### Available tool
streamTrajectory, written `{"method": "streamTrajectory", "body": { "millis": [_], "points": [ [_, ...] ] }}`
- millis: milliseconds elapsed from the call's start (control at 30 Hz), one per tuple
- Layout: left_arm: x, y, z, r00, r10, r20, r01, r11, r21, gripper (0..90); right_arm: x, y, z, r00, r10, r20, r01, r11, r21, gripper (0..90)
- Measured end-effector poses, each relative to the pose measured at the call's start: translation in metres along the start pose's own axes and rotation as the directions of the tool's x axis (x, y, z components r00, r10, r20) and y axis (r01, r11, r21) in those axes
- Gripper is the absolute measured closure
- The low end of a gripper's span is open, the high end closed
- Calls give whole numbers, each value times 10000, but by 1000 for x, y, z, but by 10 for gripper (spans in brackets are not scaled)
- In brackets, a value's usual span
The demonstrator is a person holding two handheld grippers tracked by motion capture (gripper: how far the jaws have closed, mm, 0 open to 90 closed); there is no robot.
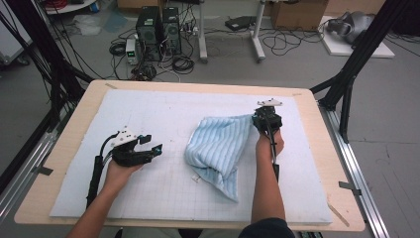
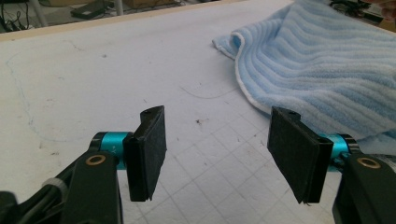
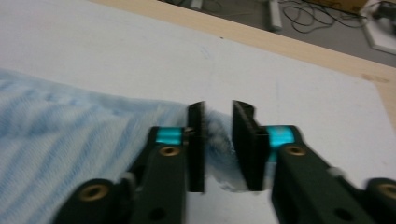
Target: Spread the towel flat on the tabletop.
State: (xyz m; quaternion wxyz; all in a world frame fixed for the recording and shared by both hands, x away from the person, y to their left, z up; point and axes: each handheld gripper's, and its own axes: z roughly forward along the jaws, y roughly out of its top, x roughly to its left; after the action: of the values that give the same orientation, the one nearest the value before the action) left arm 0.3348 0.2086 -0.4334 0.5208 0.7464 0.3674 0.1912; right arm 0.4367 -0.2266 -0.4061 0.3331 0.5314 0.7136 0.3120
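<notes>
**Towel corner pinched at right, left side waiting**

Near edge of the tabletop (image 1: 307, 106): both forearms enter here. Left gripper (image 2: 217, 156) hovers over the white gridded mat (image 1: 148, 193), jaws spread wide with nothing between them. In the left gripper view the light blue ribbed terry towel with white hem (image 2: 322, 70) lies ahead and to one side of the jaws, apart from them, nearest hem just beyond the far pad.

Mid-tabletop: towel sits bunched, draped toward the right gripper (image 1: 268, 117), a loose tail trailing toward the near edge.

Farther, toward the far right corner: right gripper's jaws nearly closed on a towel corner; blue fabric shows between the pads (image 3: 196, 144).

Judgement: to spread it well, keep the right pinch firm and low, bring the left jaws onto the hem's free corner, clamp on the edge rather than a fold, then draw the two apart evenly.
</notes>
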Motion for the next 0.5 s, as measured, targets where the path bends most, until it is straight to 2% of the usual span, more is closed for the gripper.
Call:
{"method": "streamTrajectory", "body": {
  "millis": [67, 100, 133, 200, 333, 367, 400, 433, 467, 500],
  "points": [
    [0, 0, 0, 10000, 9, 44, -9, 10000, -23, 378, 4, 0, -3, 9989, -175, -424, 168, 9997, -163, 556],
    [-1, 0, 1, 10000, -17, 64, 17, 10000, -47, 378, 10, -1, -9, 9954, -825, -489, 806, 9960, -381, 537],
    [-1, 0, 1, 9999, 7, 115, -6, 10000, -50, 378, 10, -1, -9, 9954, -825, -489, 806, 9960, -381, 537],
    [-2, 1, 0, 9999, 8, 105, -7, 10000, -73, 380, 13, -3, -14, 9912, -1126, -690, 1087, 9924, -575, 509],
    [-3, 1, -1, 9999, 70, 158, -68, 9999, -116, 379, 17, -11, -32, 9789, -1328, -1555, 1165, 9871, -1099, 445],
    [-3, 1, -1, 9998, 71, 183, -68, 9999, -123, 379, 18, -14, -37, 9720, -1220, -2009, 978, 9871, -1264, 424],
    [-2, 1, -1, 9998, 82, 179, -80, 9999, -147, 379, 20, -23, -45, 9432, -1201, -3099, 721, 9842, -1619, 397],
    [-2, 1, -1, 9998, 103, 177, -100, 9998, -166, 379, 23, -27, -46, 9214, -1343, -3647, 768, 9828, -1678, 392],
    [-2, 1, -1, 9998, 103, 177, -100, 9998, -166, 379, 23, -27, -46, 9214, -1343, -3647, 768, 9828, -1678, 392],
    [-2, 1, 0, 9998, 80, 167, -77, 9998, -184, 379, 27, -31, -47, 9093, -1580, -3849, 1033, 9818, -1592, 384]
  ]
}}
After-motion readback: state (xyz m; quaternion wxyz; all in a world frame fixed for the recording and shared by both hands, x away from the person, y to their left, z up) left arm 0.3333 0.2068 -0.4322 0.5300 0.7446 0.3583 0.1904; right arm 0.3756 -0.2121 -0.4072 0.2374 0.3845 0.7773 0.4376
